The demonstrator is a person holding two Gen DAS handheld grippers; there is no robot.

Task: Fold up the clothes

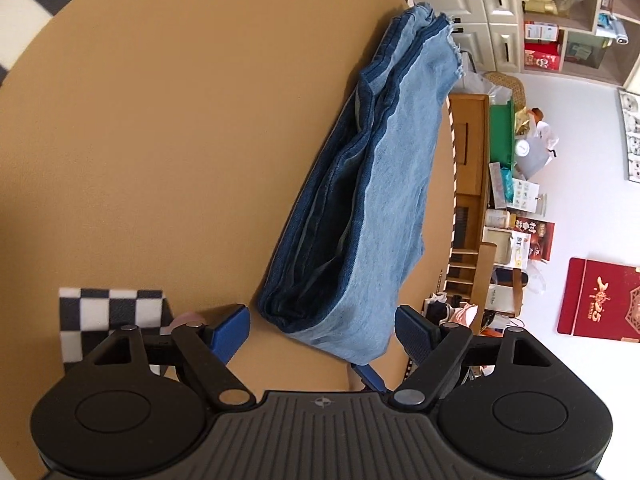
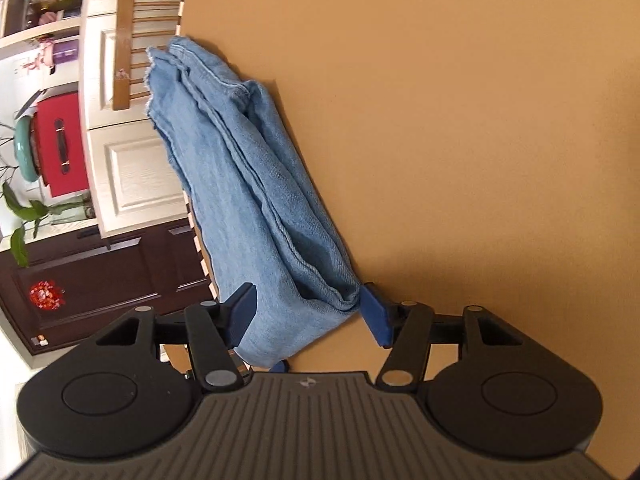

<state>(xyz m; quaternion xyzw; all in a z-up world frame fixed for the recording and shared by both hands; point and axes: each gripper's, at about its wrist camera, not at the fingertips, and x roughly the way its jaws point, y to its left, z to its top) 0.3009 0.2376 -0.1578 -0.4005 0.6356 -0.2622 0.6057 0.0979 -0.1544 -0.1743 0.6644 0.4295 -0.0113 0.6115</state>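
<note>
Folded jeans stretch lengthwise away.

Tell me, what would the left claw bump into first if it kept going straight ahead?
Most likely the folded jeans. The left claw is open, and the near end of the jeans already sits between its fingers on the tan table.

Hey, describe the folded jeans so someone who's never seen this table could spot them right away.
Find the round tan table. Along its edge lies a long folded bundle of blue denim, the jeans, frayed hems at the far end. It is the only garment there.
</note>
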